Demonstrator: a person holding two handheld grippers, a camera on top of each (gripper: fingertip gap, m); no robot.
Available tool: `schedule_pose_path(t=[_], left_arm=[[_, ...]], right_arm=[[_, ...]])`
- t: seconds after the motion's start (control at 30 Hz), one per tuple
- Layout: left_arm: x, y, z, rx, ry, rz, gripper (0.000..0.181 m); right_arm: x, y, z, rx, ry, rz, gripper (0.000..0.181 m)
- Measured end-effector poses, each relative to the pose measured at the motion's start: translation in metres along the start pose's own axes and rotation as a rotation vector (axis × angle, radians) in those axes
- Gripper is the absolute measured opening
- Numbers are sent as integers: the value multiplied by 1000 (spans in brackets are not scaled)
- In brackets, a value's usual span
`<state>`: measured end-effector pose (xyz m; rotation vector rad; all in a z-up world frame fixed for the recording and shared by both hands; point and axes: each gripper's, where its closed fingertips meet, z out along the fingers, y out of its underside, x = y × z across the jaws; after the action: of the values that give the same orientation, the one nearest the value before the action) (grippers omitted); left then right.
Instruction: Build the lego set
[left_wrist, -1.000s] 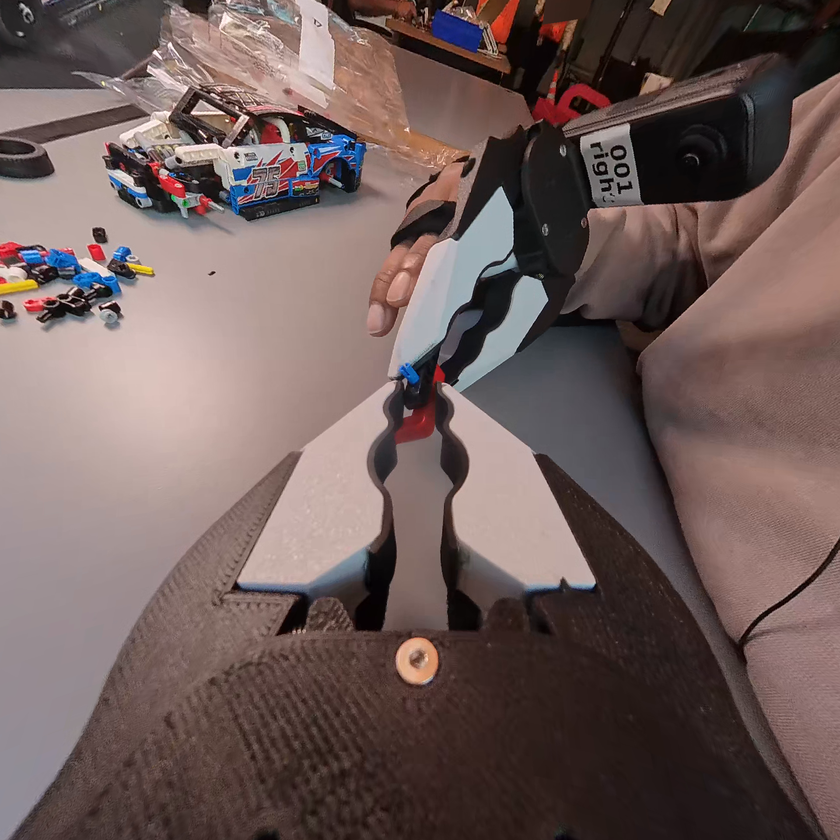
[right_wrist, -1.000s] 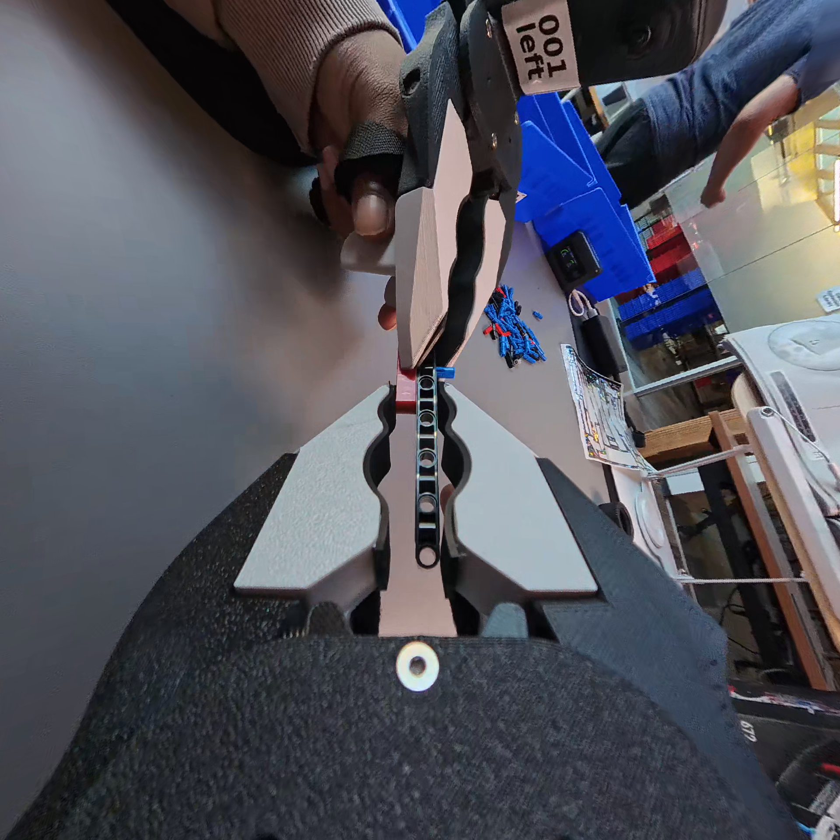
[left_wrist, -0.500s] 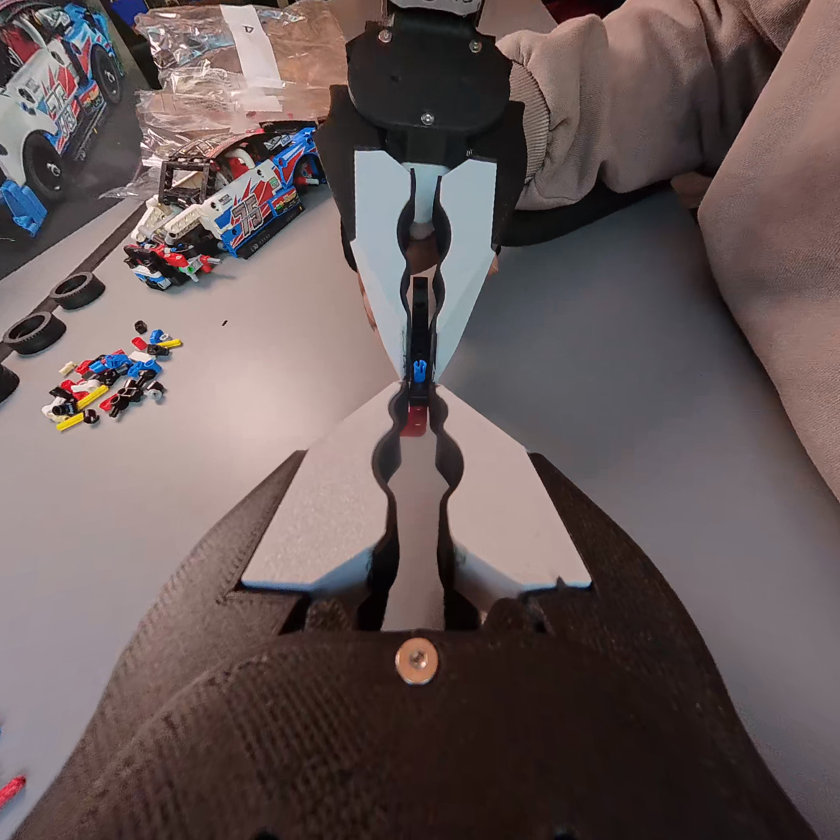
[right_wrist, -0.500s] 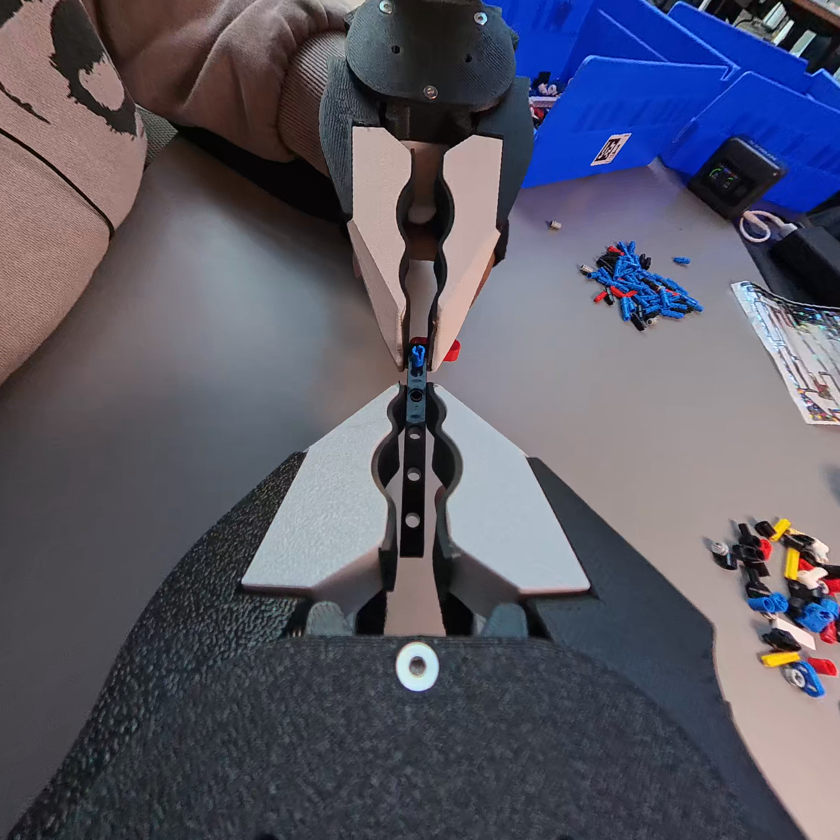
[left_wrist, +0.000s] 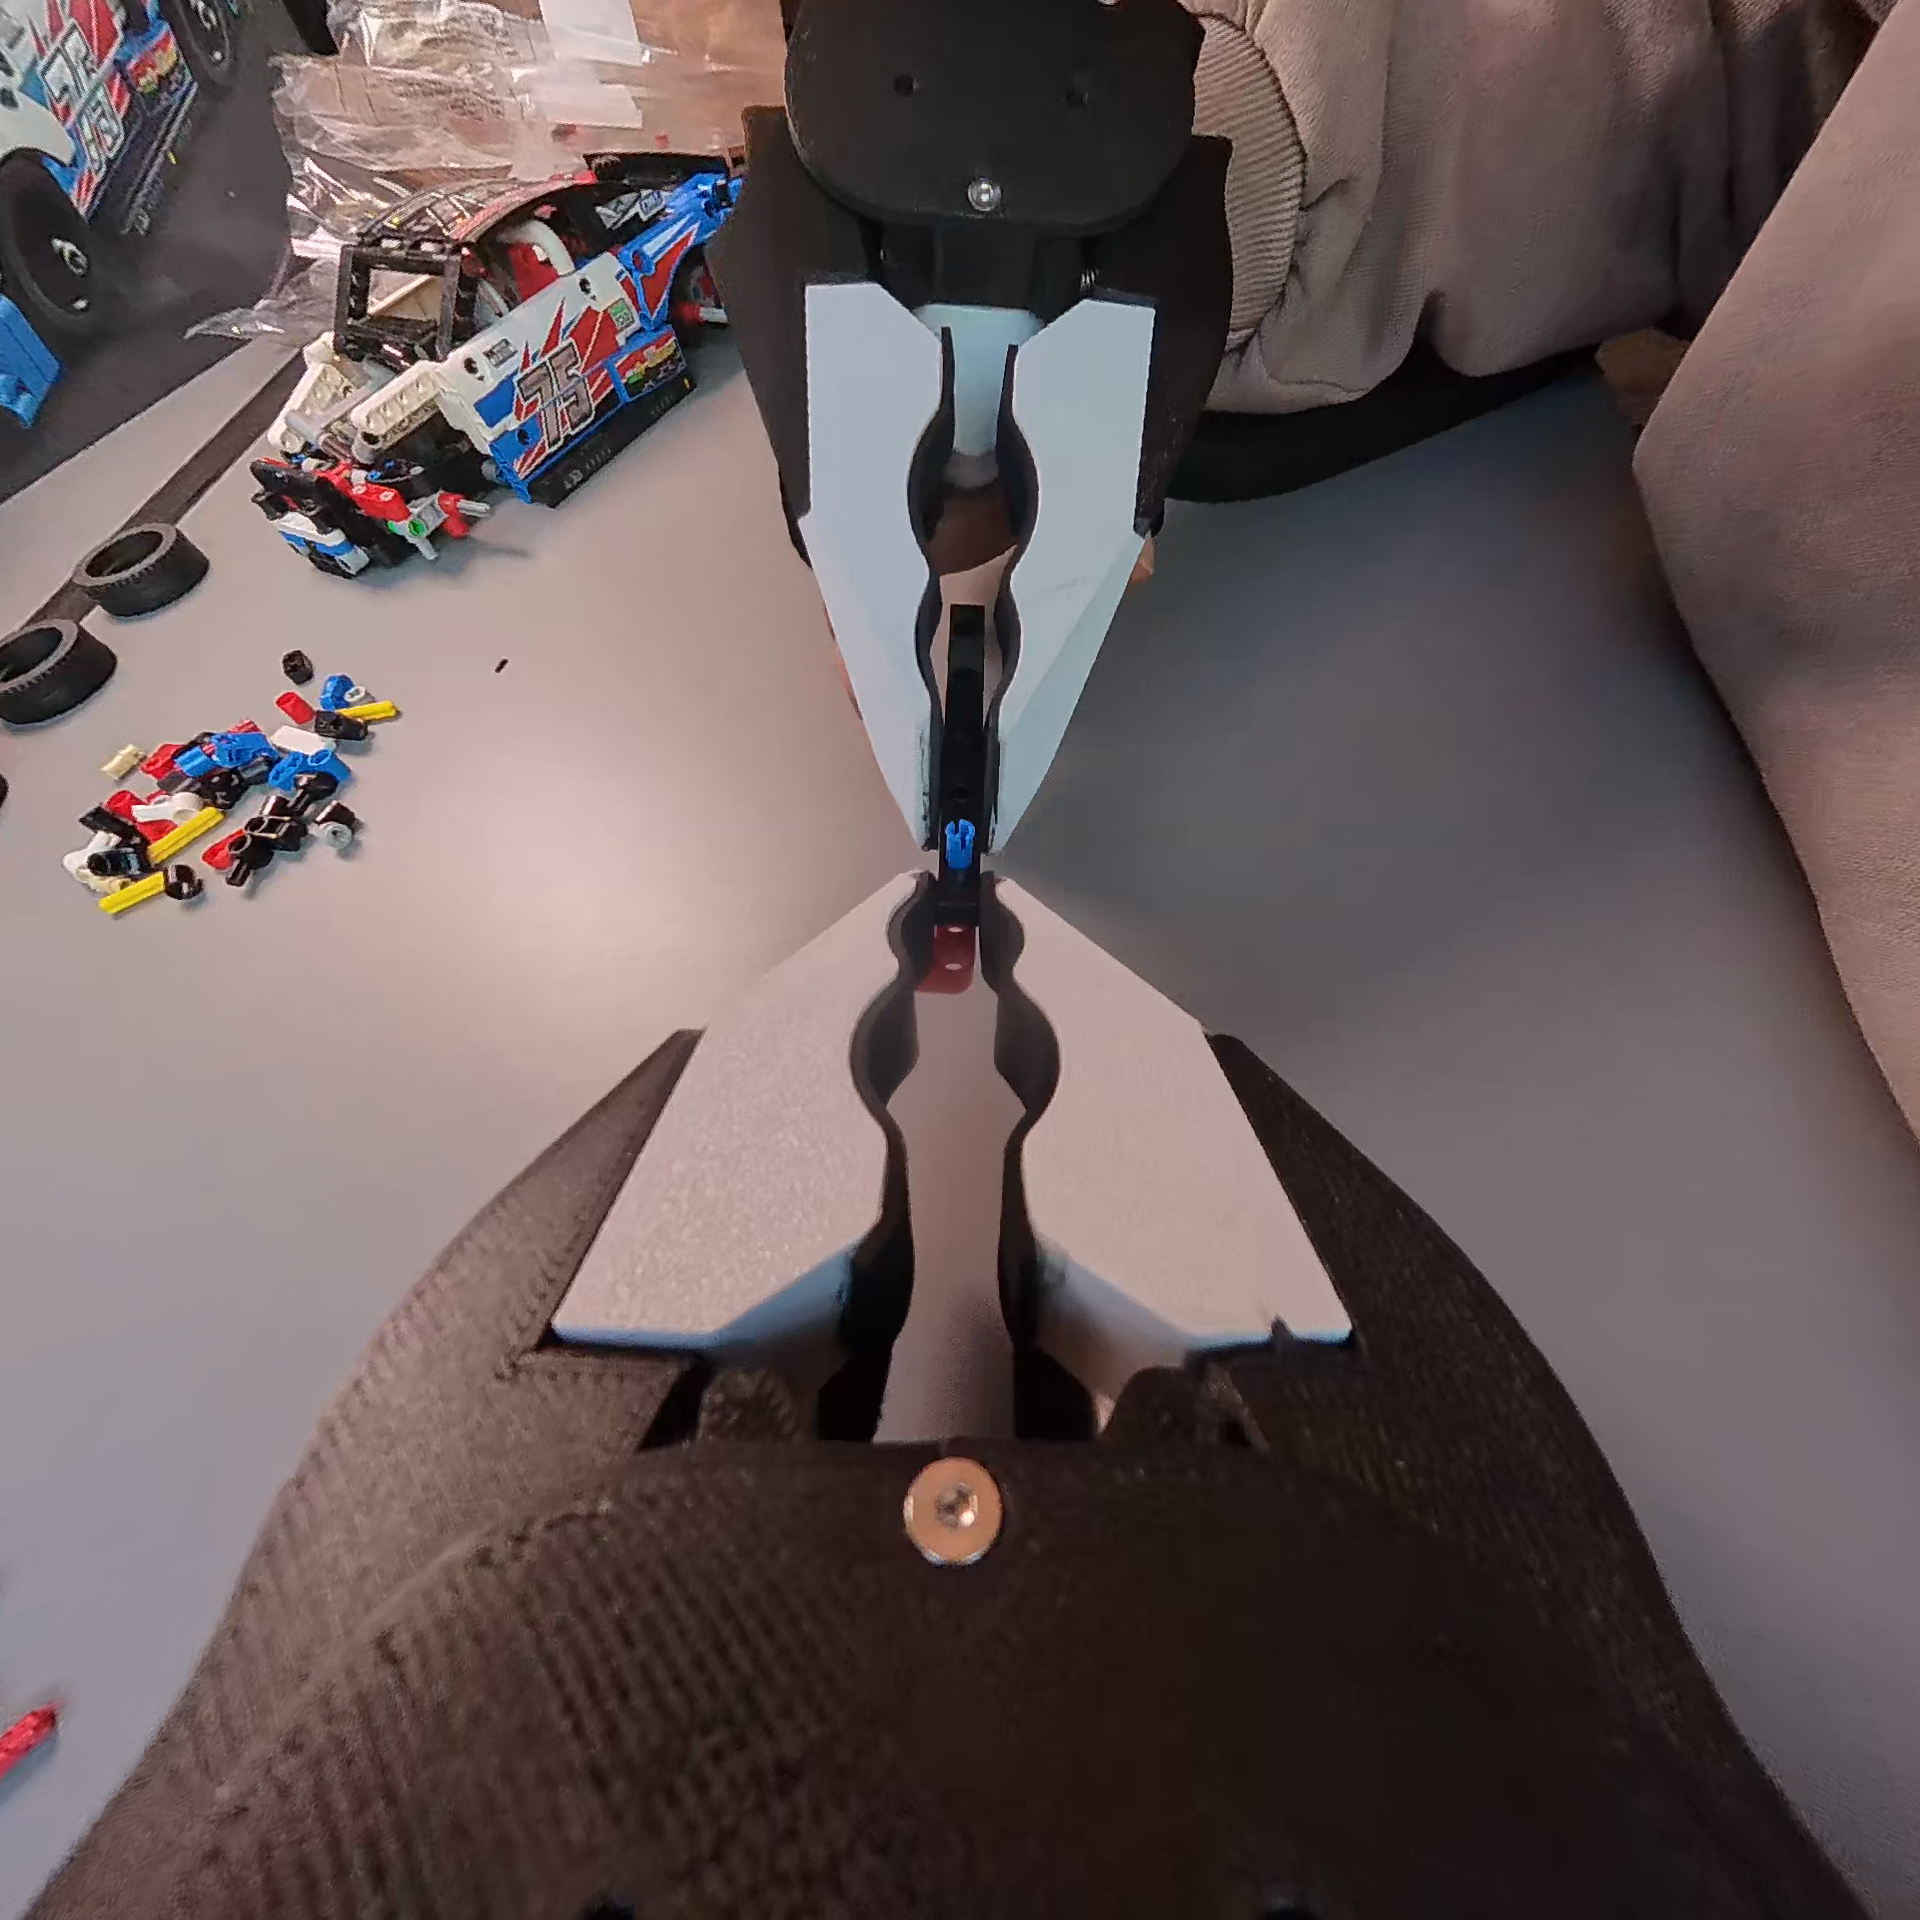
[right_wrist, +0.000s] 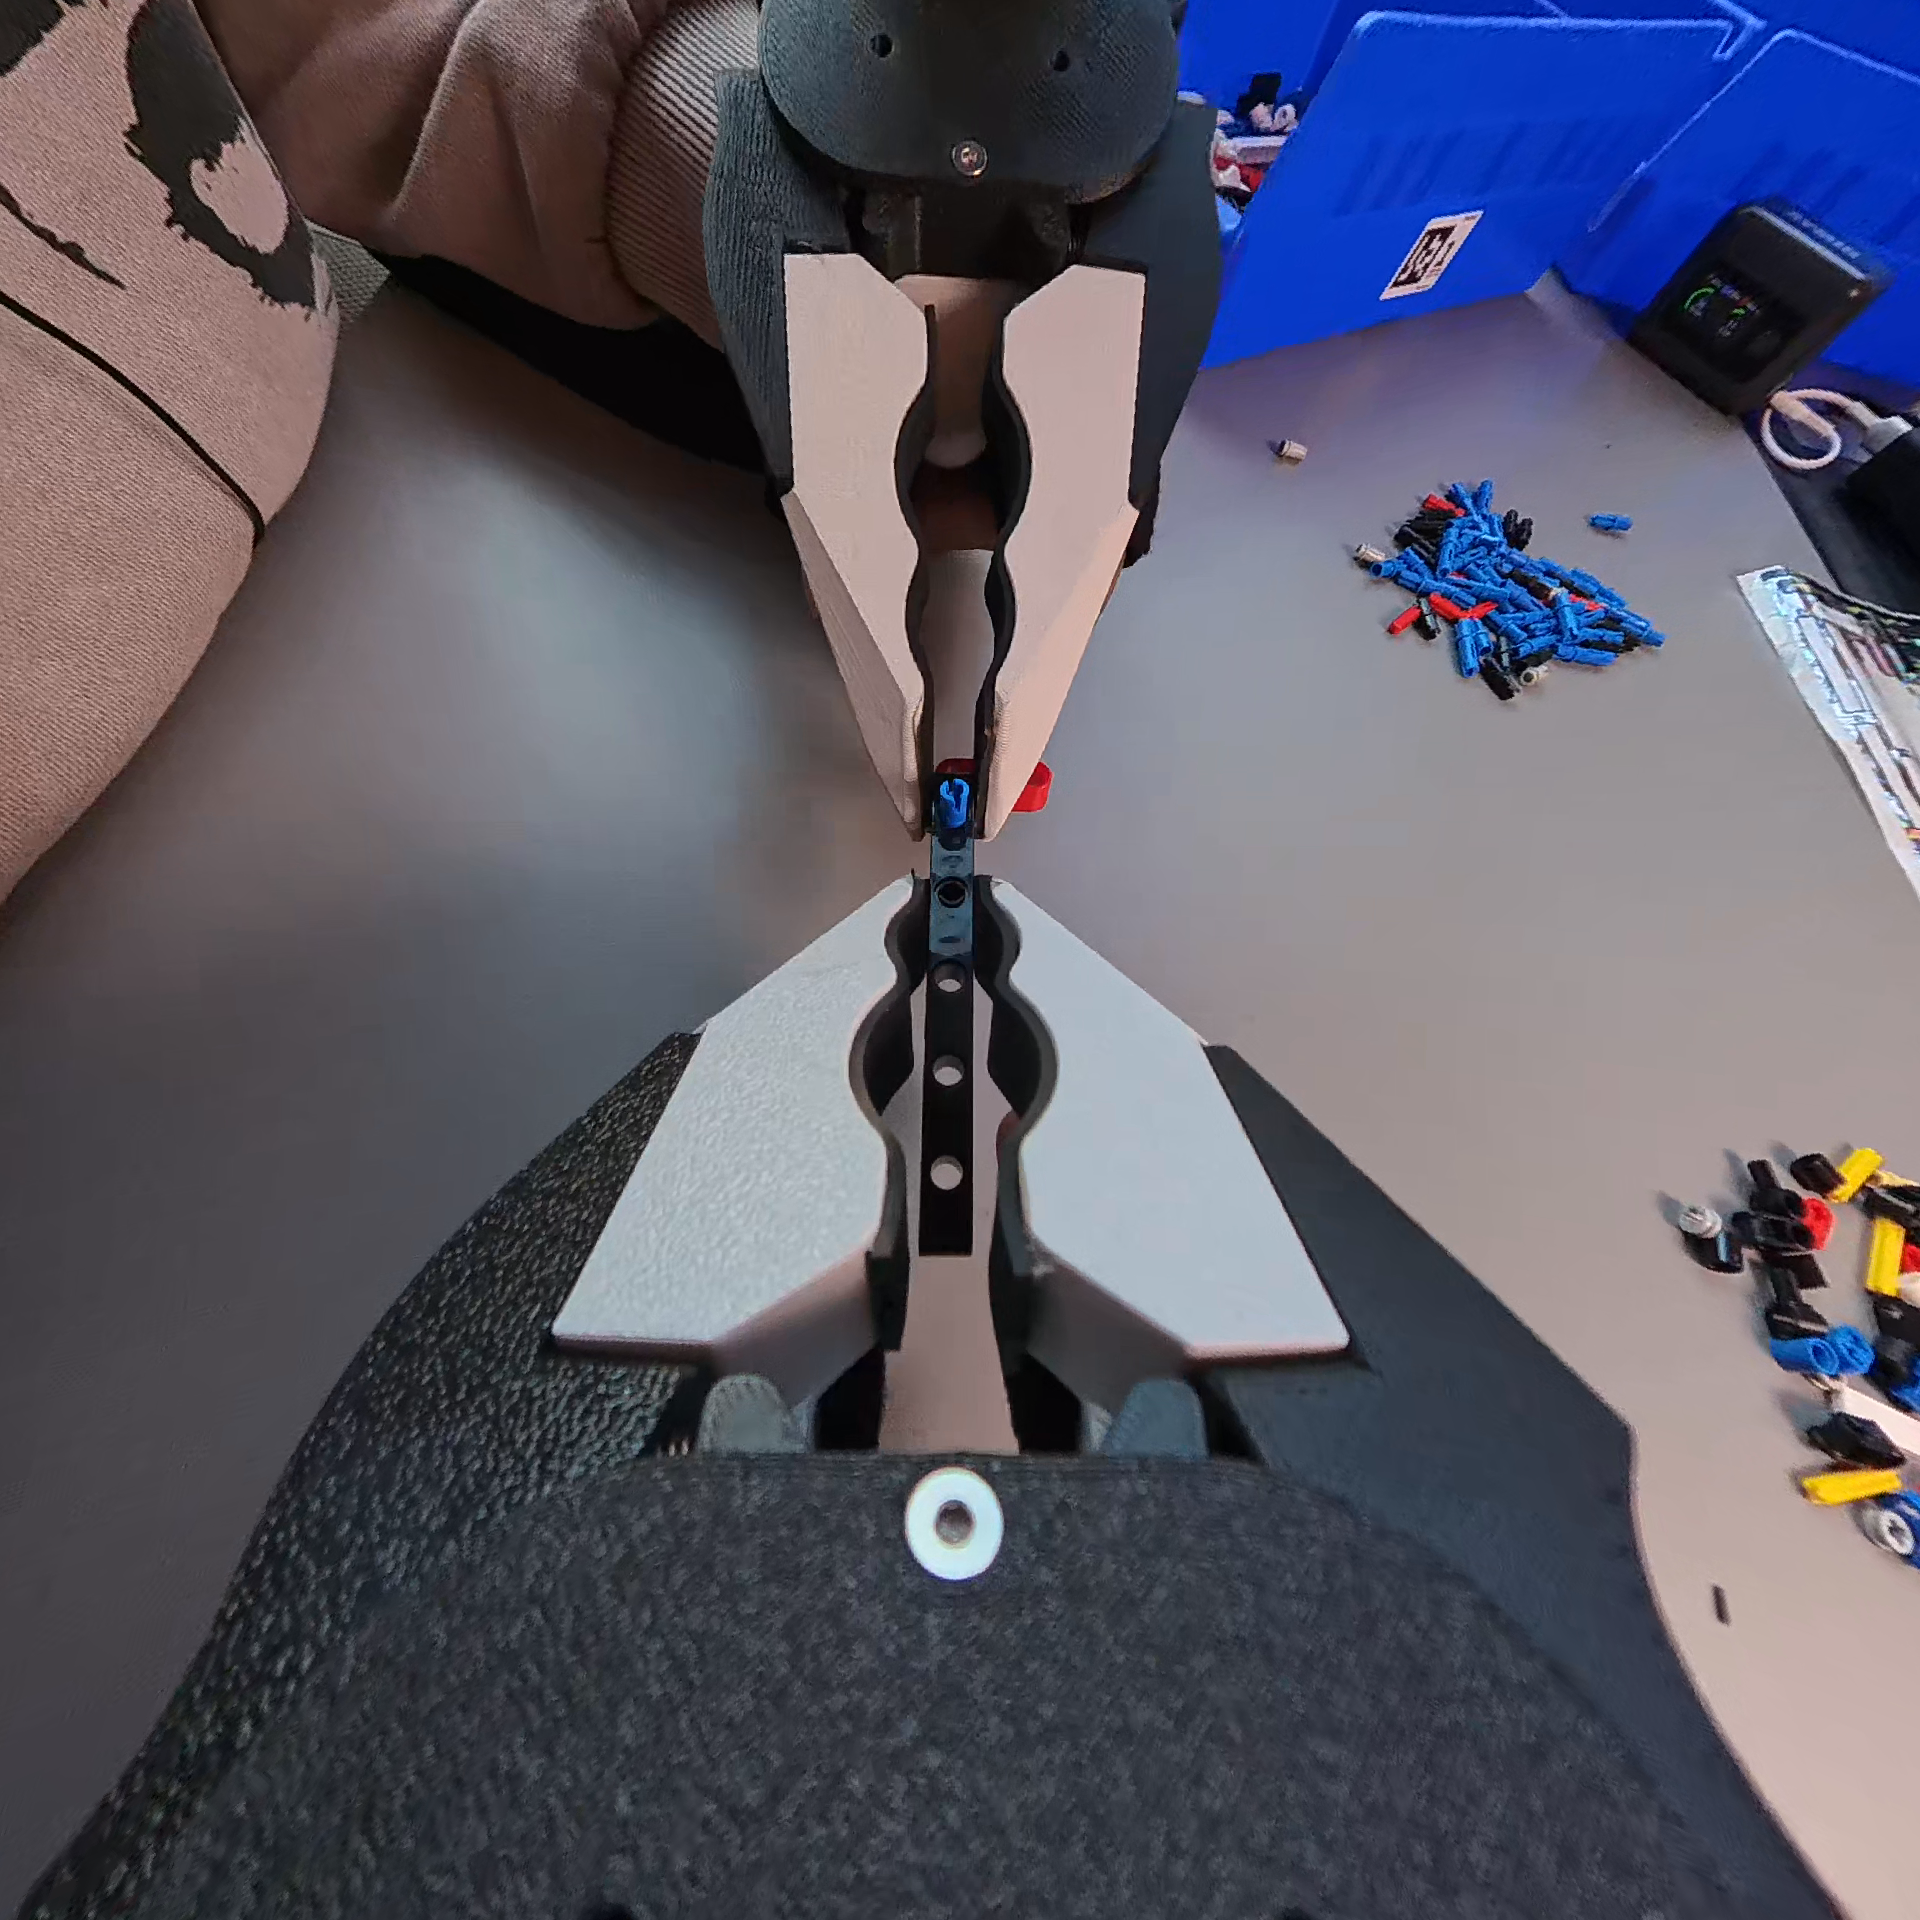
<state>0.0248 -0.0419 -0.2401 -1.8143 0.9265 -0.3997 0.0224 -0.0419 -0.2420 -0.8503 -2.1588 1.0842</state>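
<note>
My left gripper (left_wrist: 951, 888) is shut on a small red piece (left_wrist: 948, 961) at its fingertips. My right gripper (right_wrist: 951, 894) is shut on a black beam with holes (right_wrist: 948, 1070) that lies lengthwise between its fingers. A blue pin (right_wrist: 951, 805) sticks out of the beam's far end. The two grippers face each other tip to tip above the grey table (left_wrist: 468, 1039). The beam's pinned end meets the red piece (right_wrist: 1034, 784) at the left gripper's tips (right_wrist: 951, 826). The right gripper (left_wrist: 961, 842), the beam (left_wrist: 966, 727) and the pin (left_wrist: 961, 836) also show in the left wrist view.
A partly built race car (left_wrist: 499, 364) stands at the far left, with loose tyres (left_wrist: 140, 566) and a pile of small parts (left_wrist: 218, 790). On the other side lie a heap of blue pins (right_wrist: 1507, 592), blue bins (right_wrist: 1507, 156), a booklet (right_wrist: 1849, 665) and more parts (right_wrist: 1849, 1299). Less than 4 cm separates the two grippers' tips.
Both grippers have turned from a sideways meeting to facing each other head-on over the table. They stay shut on the red piece and the beam, tips still together.
</note>
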Motion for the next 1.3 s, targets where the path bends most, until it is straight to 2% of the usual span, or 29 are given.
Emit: schedule_pose_path(t=[0.13, 0.37, 0.5, 0.67, 0.97, 1.17, 1.3], left_arm=[[-6, 7, 6, -60, -12, 9, 6], [-33, 19, 18, -186, 52, -43, 6], [-34, 26, 23, -205, 66, -68, 6], [-35, 32, 25, -249, 37, -82, 7], [-36, 37, 20, -270, 29, -94, 7], [-42, 31, 5, -215, 2, -143, 18], [-41, 30, -2, -195, 7, -158, 23]], right_arm=[[6, 9, 2, -50, 1, 32, 6], [34, 28, 5, -170, 53, 74, 8], [33, 36, 7, -216, 8, 83, 6], [35, 41, 10, -259, 35, 56, 7], [36, 40, 6, -224, 41, 105, 12], [48, 36, -14, -148, 71, 166, 18], [47, 40, -21, -149, 75, 164, 19]])
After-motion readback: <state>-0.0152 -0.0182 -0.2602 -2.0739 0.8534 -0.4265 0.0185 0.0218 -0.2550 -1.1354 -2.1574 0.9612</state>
